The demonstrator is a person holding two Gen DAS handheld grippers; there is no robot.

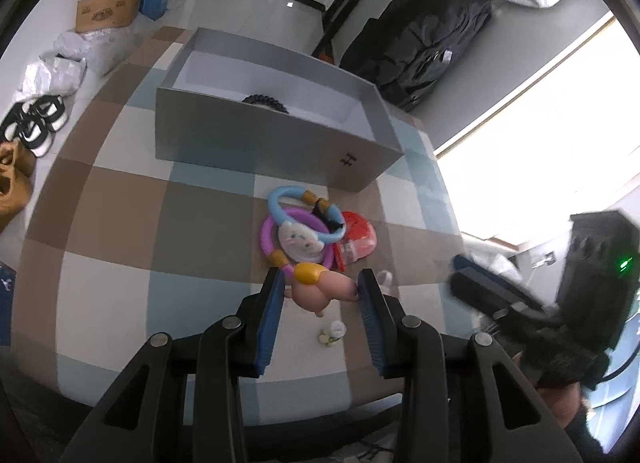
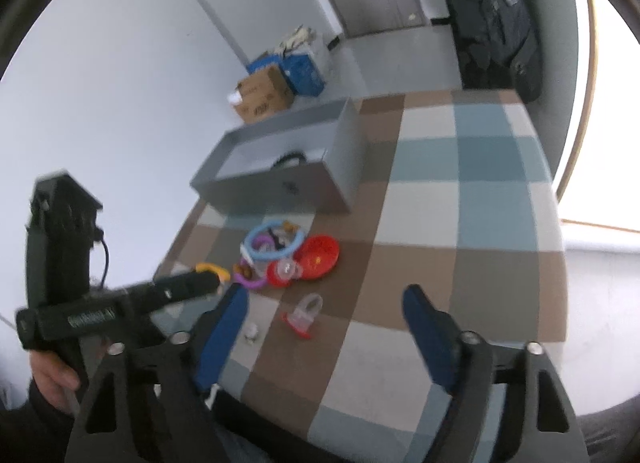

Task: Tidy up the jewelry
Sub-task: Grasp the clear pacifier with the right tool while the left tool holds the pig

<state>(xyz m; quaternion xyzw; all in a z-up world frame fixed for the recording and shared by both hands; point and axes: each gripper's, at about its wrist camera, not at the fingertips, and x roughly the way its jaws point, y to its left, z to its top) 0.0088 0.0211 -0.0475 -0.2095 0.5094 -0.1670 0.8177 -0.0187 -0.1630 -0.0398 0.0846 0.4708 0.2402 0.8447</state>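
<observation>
A pile of jewelry lies on the checked tablecloth: a blue ring bracelet (image 1: 298,219), a purple ring (image 1: 269,235), a pink figure charm with a yellow cap (image 1: 320,289) and a red item (image 1: 358,239). My left gripper (image 1: 320,295) is open, its blue pads either side of the pink charm, not closed on it. A grey open box (image 1: 264,143) stands behind, with a black coiled band (image 1: 266,101) inside. My right gripper (image 2: 324,311) is open and empty, above a clear and red clip (image 2: 302,315). The pile (image 2: 288,251) and box (image 2: 276,183) also show in the right wrist view.
A small white and yellow earring (image 1: 334,333) lies between the left fingers; it shows as a small white piece (image 2: 251,333) in the right wrist view. The table's near edge (image 1: 280,407) is close. Cardboard boxes (image 1: 108,1), shoes (image 1: 34,125) and a black bag (image 1: 424,43) are on the floor beyond.
</observation>
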